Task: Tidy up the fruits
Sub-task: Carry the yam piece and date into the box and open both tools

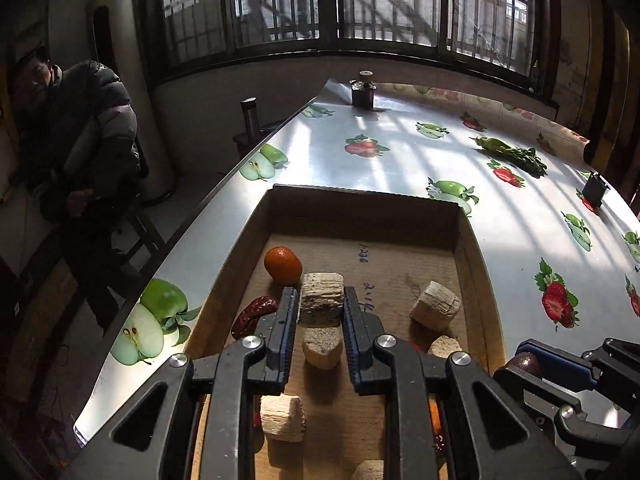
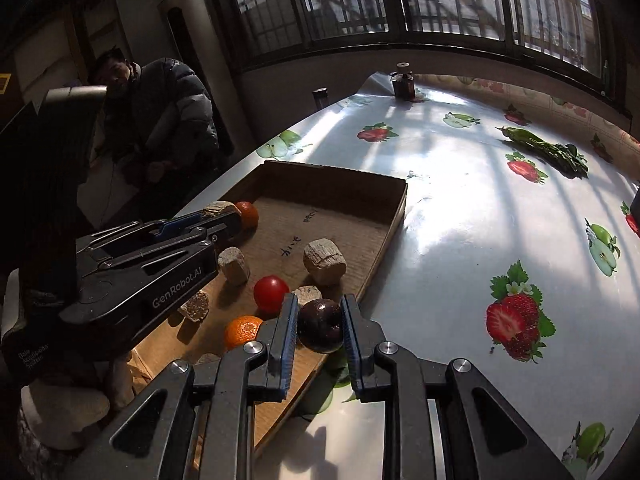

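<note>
Already loaded on both sides: cardboard tray [image 2: 394, 216] on the fruit-print table [image 2: 460, 216], long axis running away toward the window. Left gripper [image 1: 321, 308] clamped on a pale chunk [image 1: 321, 298], lifted over the tray's middle. Right gripper [image 2: 319, 326] clamped on a dark plum [image 2: 320, 325], poised above the tray's right rim, nearer the open tabletop.

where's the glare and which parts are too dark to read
Left wrist view: sun stripes glare on the tablecloth; floor at left is murky. Right wrist view: a white hotspot on the tablecloth; the left hand-held gripper and lower left corner sit in deep shadow.
</note>
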### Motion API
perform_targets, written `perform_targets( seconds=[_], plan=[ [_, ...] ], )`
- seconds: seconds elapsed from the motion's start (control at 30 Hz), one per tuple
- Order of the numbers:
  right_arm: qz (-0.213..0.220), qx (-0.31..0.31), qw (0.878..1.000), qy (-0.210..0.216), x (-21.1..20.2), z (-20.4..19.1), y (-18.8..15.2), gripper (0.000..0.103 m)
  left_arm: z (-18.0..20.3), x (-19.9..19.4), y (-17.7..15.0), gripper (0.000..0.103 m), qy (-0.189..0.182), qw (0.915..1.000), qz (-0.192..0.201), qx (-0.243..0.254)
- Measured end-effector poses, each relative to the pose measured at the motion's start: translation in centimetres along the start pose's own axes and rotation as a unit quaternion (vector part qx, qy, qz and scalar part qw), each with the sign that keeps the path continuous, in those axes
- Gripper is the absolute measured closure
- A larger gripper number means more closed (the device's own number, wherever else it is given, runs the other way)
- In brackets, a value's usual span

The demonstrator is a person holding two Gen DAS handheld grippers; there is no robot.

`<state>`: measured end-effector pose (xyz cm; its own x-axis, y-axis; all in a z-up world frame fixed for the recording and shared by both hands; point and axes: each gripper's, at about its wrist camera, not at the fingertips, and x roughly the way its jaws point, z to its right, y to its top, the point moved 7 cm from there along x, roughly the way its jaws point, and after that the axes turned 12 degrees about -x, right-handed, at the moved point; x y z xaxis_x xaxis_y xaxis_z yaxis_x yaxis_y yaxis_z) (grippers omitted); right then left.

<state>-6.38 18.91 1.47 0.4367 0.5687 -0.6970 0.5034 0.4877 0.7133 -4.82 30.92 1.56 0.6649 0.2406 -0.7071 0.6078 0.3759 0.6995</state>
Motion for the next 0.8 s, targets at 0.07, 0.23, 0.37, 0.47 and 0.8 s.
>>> perform_targets(
  seconds=[0.07,0.23,0.37,0.47,0.8],
  plan=[
    [-0.007,-0.008,1.0,0.001,0.7,-0.8,-0.1,0.079,-0.8,0.3,-0.5,0.082,0.005,1.0,-0.006,-0.001],
    [-0.023,-0.013,1.0,-0.003,2.2,-1.5,-0.6,0.079,-1.3,0.8,-1.5,0.082,0.01,0.9998,-0.015,0.004],
    [-0.028,-0.025,0.999,-0.017,3.0,-1.9,-0.8,0.079,-1.6,0.8,-1.6,0.082,0.015,0.9998,-0.015,0.002],
    [-0.029,-0.03,0.999,-0.02,3.3,-2.3,-0.9,0.079,-2.0,0.9,-1.7,0.082,0.016,0.9997,-0.018,0.0],
    [-0.016,-0.026,0.999,-0.02,2.9,-2.5,-0.7,0.043,-2.1,0.4,-1.8,0.066,0.002,0.9997,-0.023,-0.007]
  ],
)
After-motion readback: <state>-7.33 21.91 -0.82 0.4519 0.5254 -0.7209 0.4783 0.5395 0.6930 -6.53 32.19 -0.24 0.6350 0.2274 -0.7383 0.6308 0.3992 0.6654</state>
